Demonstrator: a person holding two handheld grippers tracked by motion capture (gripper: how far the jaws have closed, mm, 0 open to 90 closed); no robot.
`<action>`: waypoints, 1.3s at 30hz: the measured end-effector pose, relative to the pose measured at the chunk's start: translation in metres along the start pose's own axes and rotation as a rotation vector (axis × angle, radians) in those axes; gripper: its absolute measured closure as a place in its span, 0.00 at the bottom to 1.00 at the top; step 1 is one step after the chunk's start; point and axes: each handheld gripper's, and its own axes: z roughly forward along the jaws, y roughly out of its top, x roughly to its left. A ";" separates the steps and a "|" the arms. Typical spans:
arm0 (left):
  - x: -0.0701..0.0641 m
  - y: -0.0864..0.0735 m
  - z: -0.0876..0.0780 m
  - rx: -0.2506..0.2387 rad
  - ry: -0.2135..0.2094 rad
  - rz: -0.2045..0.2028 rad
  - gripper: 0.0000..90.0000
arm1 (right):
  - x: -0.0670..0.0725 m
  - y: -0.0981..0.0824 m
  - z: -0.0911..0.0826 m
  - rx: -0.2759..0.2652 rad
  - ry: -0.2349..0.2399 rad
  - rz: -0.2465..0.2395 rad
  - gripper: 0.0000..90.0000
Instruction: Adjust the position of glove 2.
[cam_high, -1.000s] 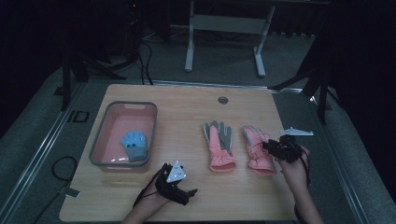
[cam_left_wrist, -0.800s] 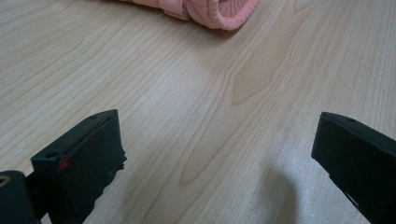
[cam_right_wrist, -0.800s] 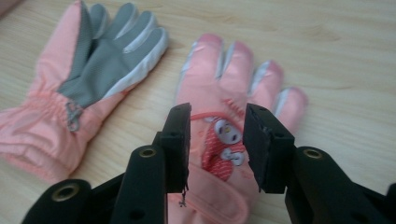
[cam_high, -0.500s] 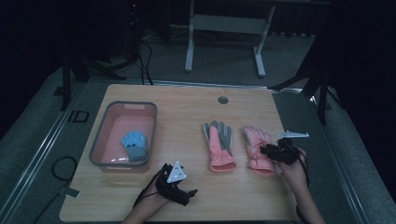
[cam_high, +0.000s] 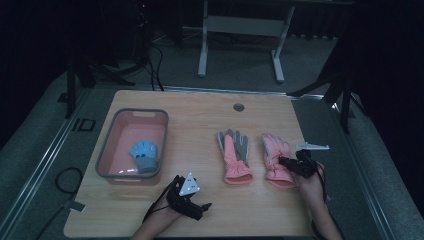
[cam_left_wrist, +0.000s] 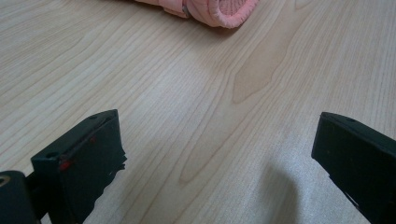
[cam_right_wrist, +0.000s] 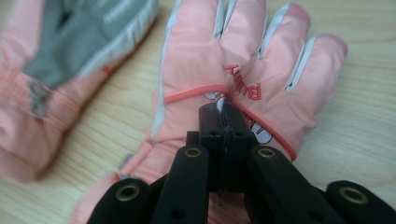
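Note:
Two pink winter gloves lie side by side on the wooden table (cam_high: 200, 120). The left glove (cam_high: 234, 156) shows its grey palm; the right glove (cam_high: 272, 152) lies back up. My right gripper (cam_high: 286, 162) rests low on the right glove. In the right gripper view its jaws have just closed together, and the right gripper (cam_right_wrist: 224, 116) pinches the fabric of the right glove (cam_right_wrist: 205, 60) by its red lettering. The grey-palmed glove (cam_right_wrist: 70, 51) lies to the left there. My left gripper (cam_high: 195, 199) hovers near the table's front edge, open over bare wood, with a pink cuff (cam_left_wrist: 219, 9) ahead of it.
A grey-rimmed pink bin (cam_high: 106, 150) stands at the table's left with a small blue glove (cam_high: 144, 155) inside. A round cable hole (cam_high: 238, 107) sits near the far edge. Behind the table stand a metal frame (cam_high: 240, 25) and dark stands.
My right gripper has sunk a little onto the right pink glove and its jaws have come together. The left gripper has stayed where it was.

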 end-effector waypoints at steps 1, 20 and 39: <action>0.000 0.000 0.000 0.000 0.000 0.001 0.02 | 0.001 0.002 -0.003 -0.005 0.004 0.000 0.99; 0.000 0.000 -0.001 -0.004 0.001 0.004 0.02 | 0.081 0.073 -0.058 -0.115 -0.051 -0.077 0.99; -0.001 0.000 0.000 -0.004 0.000 0.008 0.02 | 0.150 0.078 -0.002 -0.039 -0.044 -0.096 0.99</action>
